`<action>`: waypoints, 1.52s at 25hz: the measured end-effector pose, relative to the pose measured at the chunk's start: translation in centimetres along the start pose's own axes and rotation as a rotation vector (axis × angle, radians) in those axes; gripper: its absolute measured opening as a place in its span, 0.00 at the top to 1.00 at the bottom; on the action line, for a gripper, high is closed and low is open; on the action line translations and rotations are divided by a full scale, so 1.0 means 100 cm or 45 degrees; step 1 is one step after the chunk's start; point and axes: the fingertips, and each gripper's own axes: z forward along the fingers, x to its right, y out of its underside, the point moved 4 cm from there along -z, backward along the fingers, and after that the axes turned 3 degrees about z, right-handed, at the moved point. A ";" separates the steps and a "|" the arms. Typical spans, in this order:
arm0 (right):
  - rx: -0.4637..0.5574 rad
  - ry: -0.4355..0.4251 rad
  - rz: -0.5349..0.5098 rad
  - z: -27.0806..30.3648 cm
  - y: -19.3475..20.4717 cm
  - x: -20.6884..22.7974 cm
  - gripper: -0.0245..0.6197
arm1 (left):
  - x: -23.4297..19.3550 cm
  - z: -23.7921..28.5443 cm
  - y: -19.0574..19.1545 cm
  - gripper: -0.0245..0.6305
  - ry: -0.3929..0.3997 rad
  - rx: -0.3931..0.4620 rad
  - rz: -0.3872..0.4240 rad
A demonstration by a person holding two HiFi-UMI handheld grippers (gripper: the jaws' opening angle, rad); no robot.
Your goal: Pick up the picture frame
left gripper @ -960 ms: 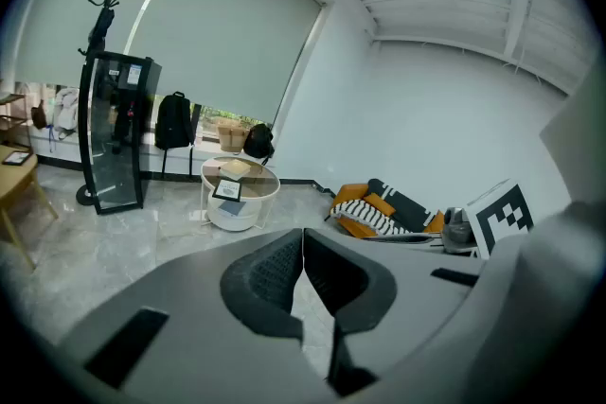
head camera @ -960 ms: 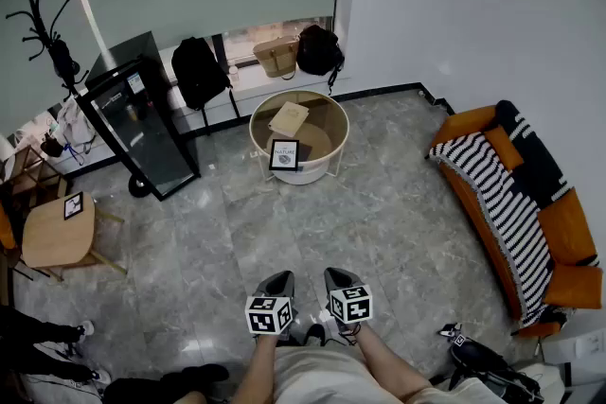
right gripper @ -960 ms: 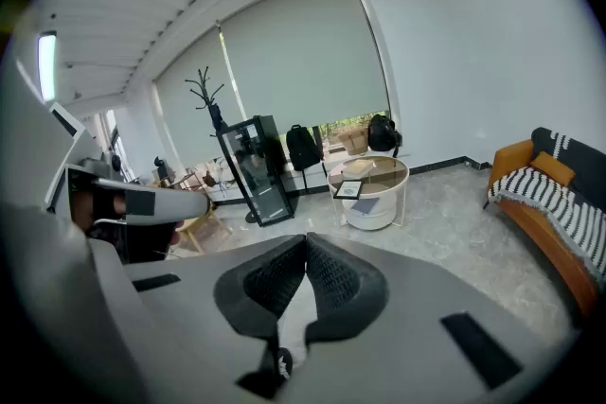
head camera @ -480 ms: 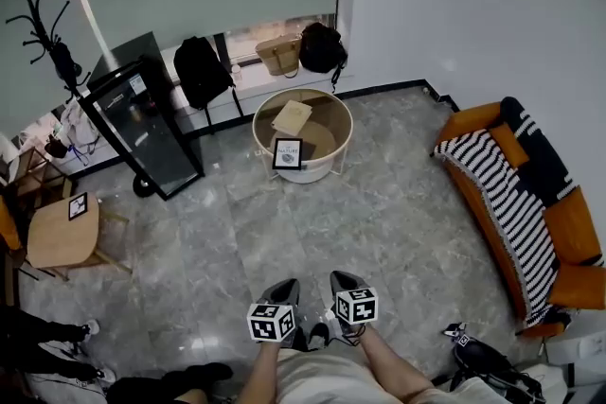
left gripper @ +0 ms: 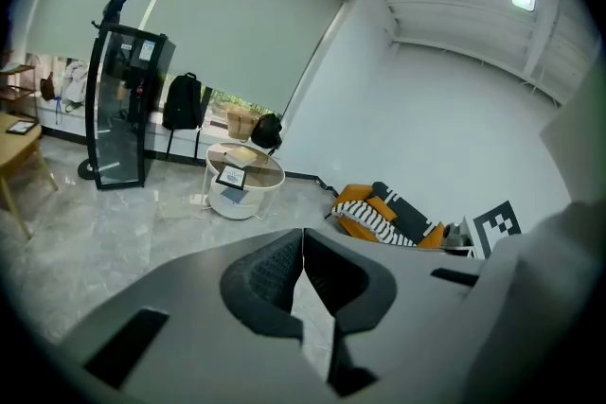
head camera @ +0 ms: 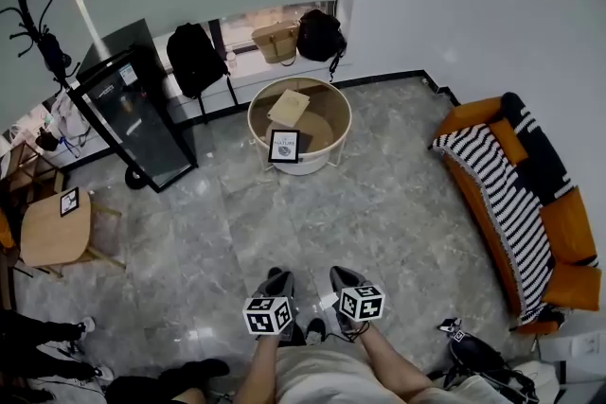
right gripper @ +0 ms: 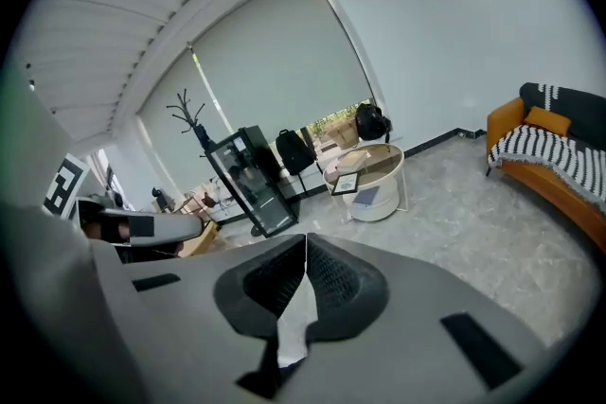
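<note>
The picture frame point(head camera: 283, 146), black-edged with a white print, stands leaning at the front edge of a round table point(head camera: 322, 102) far across the floor. In the left gripper view the picture frame point(left gripper: 231, 175) is small and distant, and likewise the picture frame point(right gripper: 347, 183) in the right gripper view. My left gripper point(head camera: 276, 279) and right gripper point(head camera: 340, 276) hang side by side close to my body, well short of the table. Both are shut with nothing between the jaws; the left gripper point(left gripper: 303, 247) and right gripper point(right gripper: 306, 256) show their pads meeting.
A tan book point(head camera: 288, 107) lies on the table. A black glass cabinet point(head camera: 133, 123) stands to its left, bags point(head camera: 194, 60) by the window, an orange sofa point(head camera: 521, 194) with a striped blanket at right. A small wooden table point(head camera: 52, 232) stands at far left. Grey tiled floor lies between me and the table.
The head view has shifted slightly, so the table and frame sit a little higher in the picture. Both grippers stay shut and side by side.
</note>
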 end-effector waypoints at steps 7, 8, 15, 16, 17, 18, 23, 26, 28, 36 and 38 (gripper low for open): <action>-0.010 0.041 0.034 0.030 -0.026 0.014 0.91 | -0.026 0.035 -0.040 0.93 0.015 0.000 -0.023; -0.018 0.042 0.026 0.038 -0.030 0.013 0.91 | -0.035 0.040 -0.049 0.93 0.011 0.006 -0.027; -0.011 0.093 0.017 0.086 -0.072 0.014 0.91 | -0.093 0.081 -0.128 0.93 -0.016 0.083 -0.046; -0.001 0.108 0.031 0.093 -0.079 0.016 0.91 | -0.099 0.088 -0.136 0.93 -0.009 0.077 -0.040; 0.011 0.125 0.045 0.100 -0.086 0.017 0.91 | -0.105 0.095 -0.143 0.93 0.000 0.070 -0.035; 0.023 0.142 0.056 0.107 -0.093 0.018 0.91 | -0.110 0.101 -0.150 0.93 0.012 0.063 -0.030; 0.066 0.203 0.073 0.142 -0.121 0.014 0.91 | -0.130 0.128 -0.185 0.93 0.135 0.077 0.020; 0.098 0.212 0.069 0.163 -0.136 0.006 0.91 | -0.142 0.136 -0.205 0.93 0.213 0.110 0.029; 0.131 0.199 0.055 0.175 -0.144 -0.003 0.91 | -0.154 0.140 -0.212 0.93 0.225 0.119 0.026; 0.225 0.196 0.033 0.195 -0.172 -0.017 0.91 | -0.196 0.152 -0.210 0.93 0.208 0.089 -0.037; 0.237 0.226 0.049 0.199 -0.176 -0.011 0.91 | -0.202 0.158 -0.206 0.93 0.202 0.068 -0.047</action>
